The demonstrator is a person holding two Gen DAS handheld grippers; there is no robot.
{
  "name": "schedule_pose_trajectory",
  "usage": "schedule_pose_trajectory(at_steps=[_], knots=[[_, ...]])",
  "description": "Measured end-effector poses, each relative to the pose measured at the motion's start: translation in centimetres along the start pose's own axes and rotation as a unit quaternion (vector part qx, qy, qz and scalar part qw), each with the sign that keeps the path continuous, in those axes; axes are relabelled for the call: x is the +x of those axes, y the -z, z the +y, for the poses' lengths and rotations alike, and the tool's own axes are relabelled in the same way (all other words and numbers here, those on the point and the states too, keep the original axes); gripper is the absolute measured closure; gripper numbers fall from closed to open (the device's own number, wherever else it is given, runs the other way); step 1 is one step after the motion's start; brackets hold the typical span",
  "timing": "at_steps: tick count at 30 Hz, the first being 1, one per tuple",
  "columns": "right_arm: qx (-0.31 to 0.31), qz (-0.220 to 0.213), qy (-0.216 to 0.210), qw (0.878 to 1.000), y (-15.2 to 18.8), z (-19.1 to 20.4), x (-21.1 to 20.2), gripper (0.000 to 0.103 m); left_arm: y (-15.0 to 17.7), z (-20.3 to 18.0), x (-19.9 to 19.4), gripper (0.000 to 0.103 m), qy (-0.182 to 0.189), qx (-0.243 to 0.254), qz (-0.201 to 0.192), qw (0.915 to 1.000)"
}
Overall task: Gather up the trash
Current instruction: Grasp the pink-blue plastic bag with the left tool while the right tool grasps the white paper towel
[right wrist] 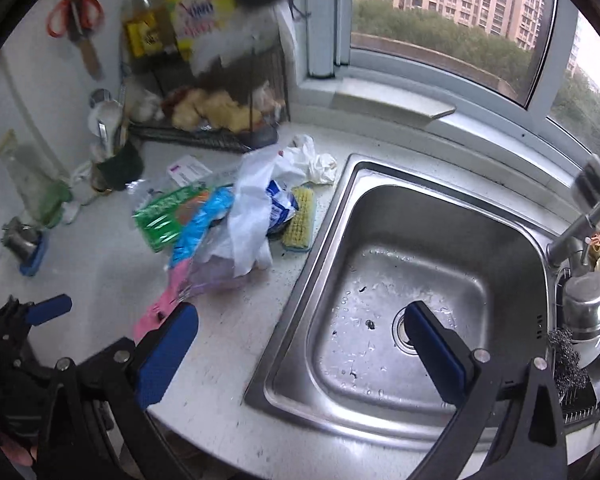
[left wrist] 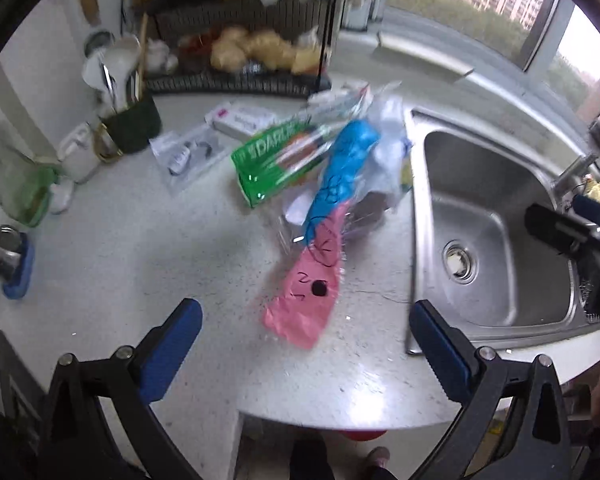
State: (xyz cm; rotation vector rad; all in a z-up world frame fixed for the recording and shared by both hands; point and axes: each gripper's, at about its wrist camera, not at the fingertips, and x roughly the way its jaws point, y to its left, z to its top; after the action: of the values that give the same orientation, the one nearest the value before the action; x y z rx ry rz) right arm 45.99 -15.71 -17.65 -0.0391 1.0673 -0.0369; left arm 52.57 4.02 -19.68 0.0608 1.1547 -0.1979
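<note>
A heap of wrappers [left wrist: 324, 184] lies on the counter [left wrist: 140, 264], just left of the sink [right wrist: 400, 280]. A scrubbing brush [right wrist: 299, 220] sits between the heap and the sink rim. Behind the heap stands a wire rack [left wrist: 236, 56] against the wall. A utensil cup [left wrist: 134, 124] stands left of the rack, a jar [left wrist: 20, 184] further left. The faucet [right wrist: 588, 216] rises right of the sink.

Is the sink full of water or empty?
Empty. The sink holds no pool of water, only scattered droplets on its bare metal bottom, and the drain is uncovered.
</note>
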Motion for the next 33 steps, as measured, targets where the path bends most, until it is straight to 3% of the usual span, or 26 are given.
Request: schedule_pose_trajectory(at_steps=[5, 11, 14, 19, 22, 25, 30, 33], knots=[[0.005, 0.015, 0.008, 1.000, -1.5, 0.0, 2.4, 0.000, -1.4, 0.7, 4.2, 0.000, 0.020, -0.010, 0.019, 0.9996], [0.006, 0.032, 0.005, 0.999, -3.8, 0.4, 6.0, 0.000, -1.9, 1.1, 7.1, 0.002, 0.009, -0.011, 0.028, 0.9995], [0.006, 0.039, -0.003, 0.999, -4.6, 0.8, 7.6, 0.001, -2.3, 2.0, 8.3, 0.017, 0.018, -0.018, 0.040, 0.9989], [0.007, 0.060, -0.017, 0.998, -5.6, 1.5, 10.1, 0.015, -2.4, 3.7, 9.3, 0.041, 0.063, -0.055, 0.049, 0.9953], [0.025, 0.080, -0.053, 0.995, -5.8, 1.5, 11.3, 0.027, -2.3, 3.6, 10.0, 0.059, 0.076, -0.043, 0.060, 0.9943], [0.028, 0.092, -0.065, 0.993, -5.9, 1.8, 11.9, 0.045, -2.1, 3.5, 9.9, 0.076, 0.088, -0.039, 0.063, 0.9933], [0.029, 0.109, -0.081, 0.990, -5.8, 2.6, 12.2, 0.088, -1.8, 4.3, 8.9, 0.079, 0.088, -0.055, 0.053, 0.9931], [0.024, 0.100, -0.079, 0.992, -5.8, 2.9, 11.4, 0.098, -1.9, 4.6, 7.6, 0.085, 0.087, -0.053, 0.038, 0.9940]])
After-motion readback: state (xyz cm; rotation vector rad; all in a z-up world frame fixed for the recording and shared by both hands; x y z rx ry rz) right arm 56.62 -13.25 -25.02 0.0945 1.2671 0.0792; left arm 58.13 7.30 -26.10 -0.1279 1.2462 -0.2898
